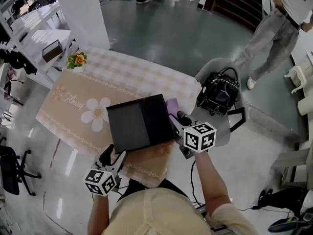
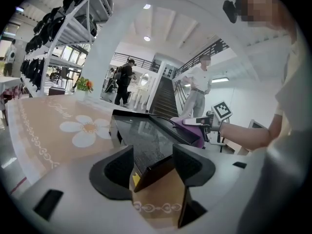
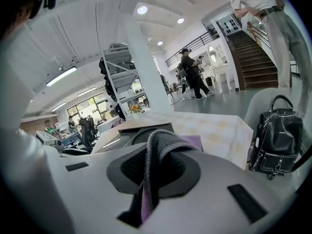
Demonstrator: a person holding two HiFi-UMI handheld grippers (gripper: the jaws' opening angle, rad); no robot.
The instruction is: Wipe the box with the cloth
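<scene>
A flat black box (image 1: 141,122) lies on the table's beige flowered cloth (image 1: 68,106). My left gripper (image 1: 111,156) is at the box's near left corner; in the left gripper view that corner (image 2: 146,172) sits pinched between the pads of the left gripper (image 2: 152,164). My right gripper (image 1: 179,119) is at the box's right edge, shut on a purple-grey cloth (image 1: 172,105). In the right gripper view the cloth (image 3: 157,152) bulges up between the jaws of the right gripper (image 3: 157,169), with the box (image 3: 146,128) just beyond. The cloth (image 2: 189,128) rests against the box's far edge.
A black handbag (image 1: 218,93) sits on a grey chair (image 1: 217,133) close to the table's right side. A small flower bunch (image 1: 77,59) stands at the table's far left corner. A person (image 1: 279,28) stands at the upper right. Shelving (image 1: 29,28) is at the left.
</scene>
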